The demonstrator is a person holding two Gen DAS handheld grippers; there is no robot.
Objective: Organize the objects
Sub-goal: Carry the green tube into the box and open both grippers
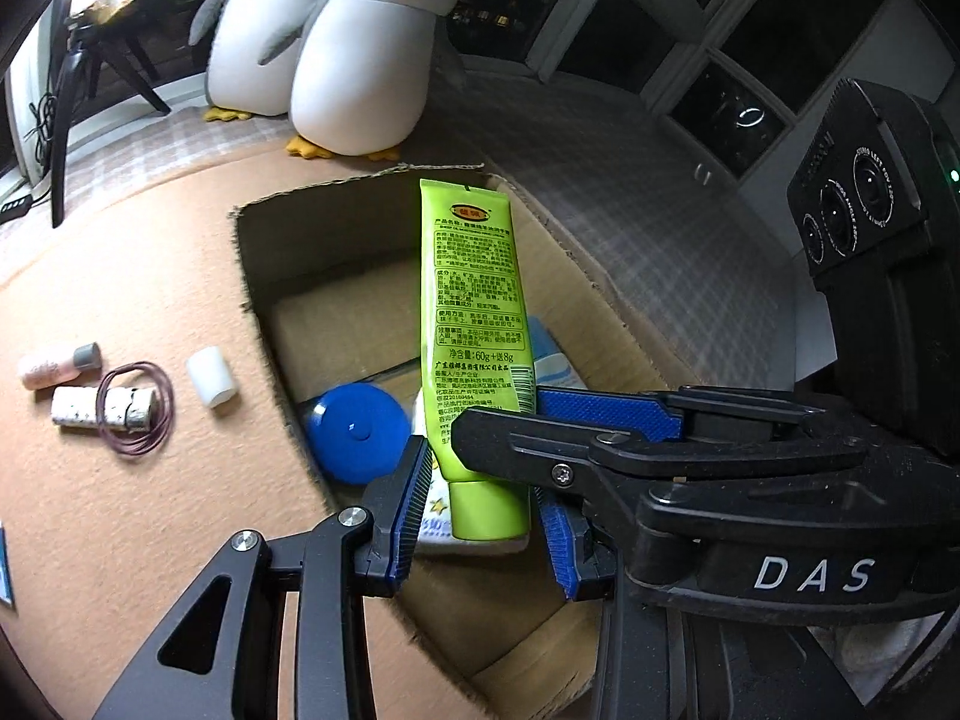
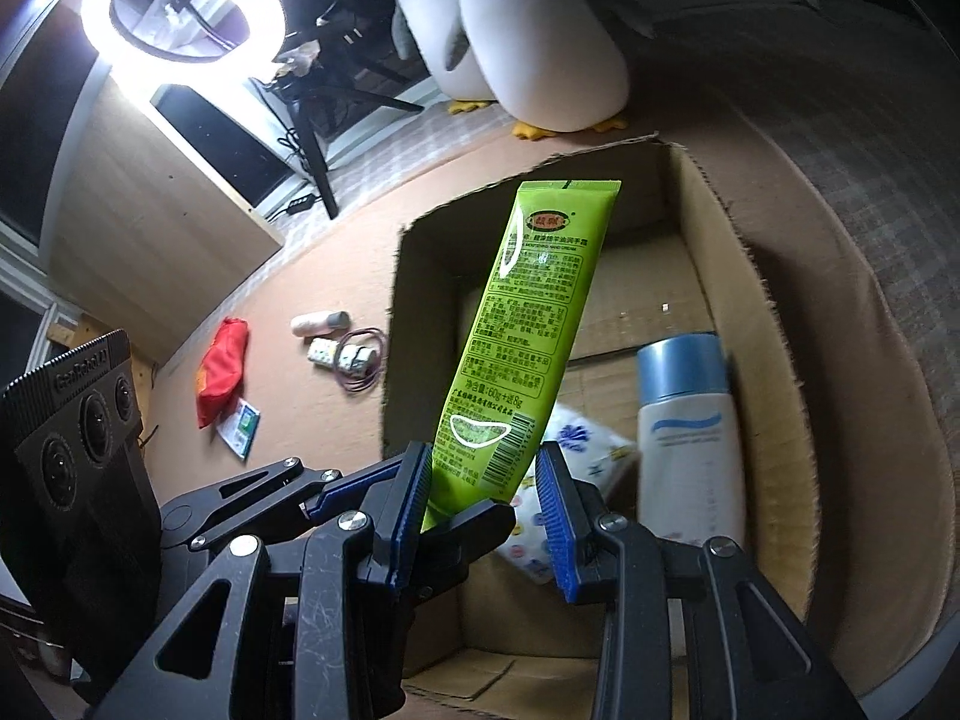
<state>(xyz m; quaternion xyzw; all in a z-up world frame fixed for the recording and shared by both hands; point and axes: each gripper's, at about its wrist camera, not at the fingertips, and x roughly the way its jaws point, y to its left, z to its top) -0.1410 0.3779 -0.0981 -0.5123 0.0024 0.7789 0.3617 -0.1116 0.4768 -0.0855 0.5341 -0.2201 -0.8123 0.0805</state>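
A lime-green cream tube (image 1: 474, 312) (image 2: 528, 324) is held above the open cardboard box (image 1: 336, 195) (image 2: 738, 252), cap end toward the cameras and crimped end pointing away. My left gripper (image 1: 486, 516) is shut on the tube's cap end, a blue pad on each side. My right gripper (image 1: 504, 420) (image 2: 483, 510) comes in from the right in the left wrist view and is shut on the tube just above the cap. In the right wrist view a left finger (image 2: 468, 531) crosses in front of the tube's base.
Inside the box lie a blue round lid (image 1: 354, 432), a white bottle with a blue cap (image 2: 684, 438) and a tissue pack (image 2: 576, 450). On the tan mat left of the box: a pink bottle (image 1: 57, 366), a patterned tube with hair ties (image 1: 102, 408), a white cylinder (image 1: 210, 375), a red pouch (image 2: 222, 366). Plush penguins (image 1: 360, 60) sit behind.
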